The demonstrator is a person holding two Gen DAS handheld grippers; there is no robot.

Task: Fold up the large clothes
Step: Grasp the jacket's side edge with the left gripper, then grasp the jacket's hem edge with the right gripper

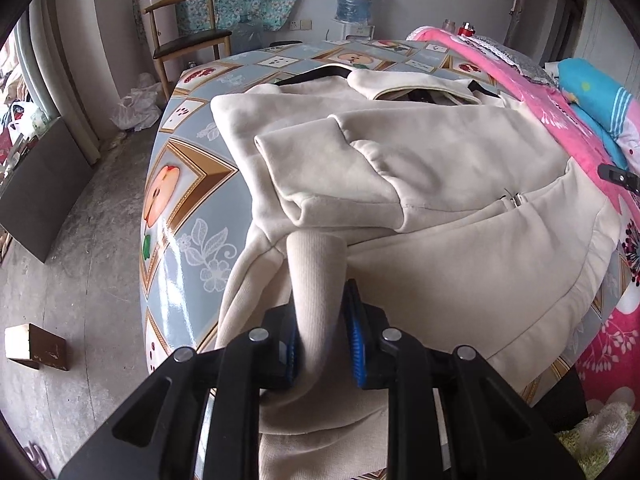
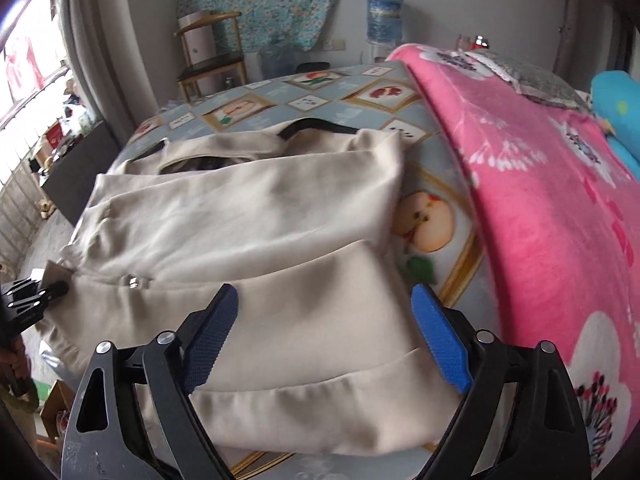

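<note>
Cream fleece hooded jacket (image 1: 440, 160) lying partly folded on the table with the glossy fruit-print cloth (image 1: 180, 184).

Left gripper (image 1: 320, 340): blue-padded fingers clamped on the ribbed cream sleeve cuff (image 1: 316, 272) at the jacket's near edge. Right gripper (image 2: 324, 336): fingers spread wide apart, holding nothing, poised above the jacket's hem band (image 2: 320, 408). One sleeve is folded across the body. A pink floral blanket (image 2: 540, 208) covers the table's right side, just beside the jacket.

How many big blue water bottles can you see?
2. One water bottle stands on the white dispenser by the back wall; another sits on the floor near the chair. More could be hidden.
</note>
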